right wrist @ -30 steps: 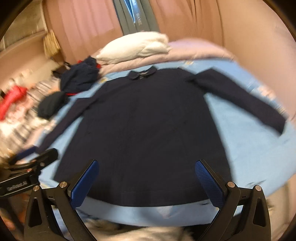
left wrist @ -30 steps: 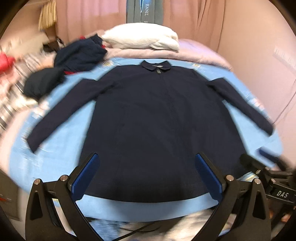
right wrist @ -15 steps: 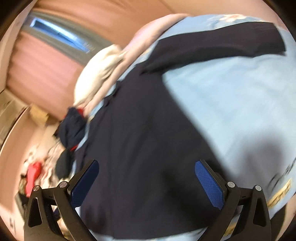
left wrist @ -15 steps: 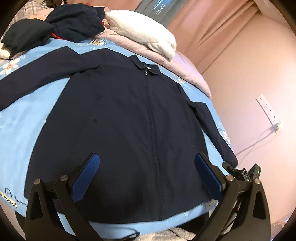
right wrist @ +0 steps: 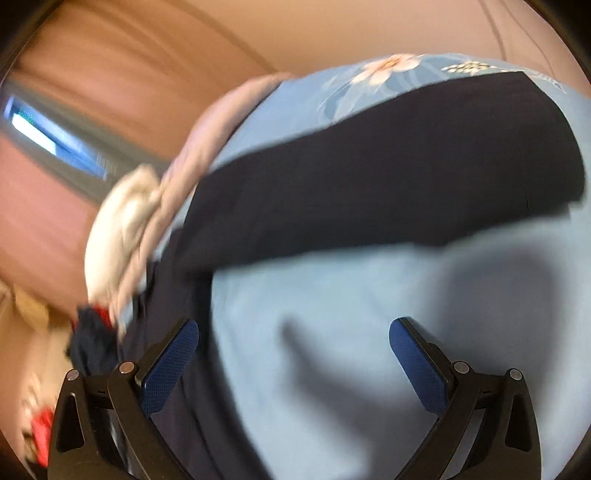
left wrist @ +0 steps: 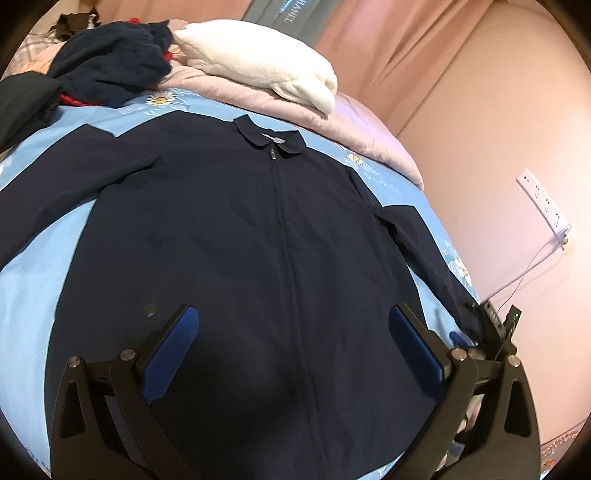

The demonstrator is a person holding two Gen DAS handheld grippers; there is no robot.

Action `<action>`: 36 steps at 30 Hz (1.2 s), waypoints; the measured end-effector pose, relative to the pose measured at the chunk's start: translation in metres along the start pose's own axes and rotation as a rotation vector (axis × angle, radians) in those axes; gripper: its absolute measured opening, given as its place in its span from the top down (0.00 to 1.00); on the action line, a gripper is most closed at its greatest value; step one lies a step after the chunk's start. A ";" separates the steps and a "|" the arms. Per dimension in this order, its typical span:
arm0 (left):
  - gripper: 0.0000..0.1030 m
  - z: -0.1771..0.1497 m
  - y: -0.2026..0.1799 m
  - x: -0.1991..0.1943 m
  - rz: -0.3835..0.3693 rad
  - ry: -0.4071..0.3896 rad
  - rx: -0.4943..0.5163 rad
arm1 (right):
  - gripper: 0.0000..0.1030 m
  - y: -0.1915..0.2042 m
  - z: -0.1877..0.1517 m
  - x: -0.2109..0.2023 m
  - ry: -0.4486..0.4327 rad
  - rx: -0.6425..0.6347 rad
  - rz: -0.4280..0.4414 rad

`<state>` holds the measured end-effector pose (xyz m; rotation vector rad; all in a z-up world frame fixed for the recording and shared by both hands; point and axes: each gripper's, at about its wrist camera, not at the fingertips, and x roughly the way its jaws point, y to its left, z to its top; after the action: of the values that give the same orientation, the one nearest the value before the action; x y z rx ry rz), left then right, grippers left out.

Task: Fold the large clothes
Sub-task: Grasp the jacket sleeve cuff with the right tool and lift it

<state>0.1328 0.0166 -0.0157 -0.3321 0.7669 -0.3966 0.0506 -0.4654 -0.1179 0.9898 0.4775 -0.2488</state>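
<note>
Jacket (left wrist: 258,240) is lying flat, unfolded on bed (left wrist: 33,280). Both tools, left (left wrist: 293,345) and right (right wrist: 293,354), are hovering spread apart, gripping nothing. Likely next: right tool pinching the sleeve (right wrist: 406,177).

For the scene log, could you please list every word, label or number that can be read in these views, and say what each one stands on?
"HANEL": on the grey strip between the pink curtains, cut off by the frame's top edge.
Navy jacket: the neck label is too small to read.
Blue bedsheet: print near the right shoulder is too blurred to read.
Right wrist view: no readable text.
</note>
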 end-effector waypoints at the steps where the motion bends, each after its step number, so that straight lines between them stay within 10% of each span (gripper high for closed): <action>1: 0.00 0.003 -0.003 0.004 0.005 0.001 0.010 | 0.00 -0.006 0.008 0.000 -0.036 0.042 0.006; 10: 0.00 0.019 -0.017 0.027 0.005 0.009 0.053 | 0.08 -0.047 0.039 -0.034 -0.299 0.324 0.011; 16: 0.00 0.023 -0.006 0.036 0.037 0.032 0.031 | 0.82 -0.062 0.039 -0.045 -0.254 0.304 -0.130; 18: 0.00 0.024 0.003 0.037 0.057 0.049 0.008 | 0.87 -0.052 0.042 -0.052 -0.247 0.276 -0.137; 28: 0.00 0.036 0.058 0.009 0.160 -0.002 -0.034 | 0.94 0.203 0.058 -0.088 -0.256 -0.427 -0.159; 36: 0.00 0.034 0.110 -0.016 0.166 -0.037 -0.140 | 0.94 0.416 -0.074 -0.014 -0.126 -0.970 -0.111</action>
<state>0.1718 0.1250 -0.0300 -0.4024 0.7812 -0.1804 0.1894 -0.1812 0.1627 0.0014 0.4611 -0.1456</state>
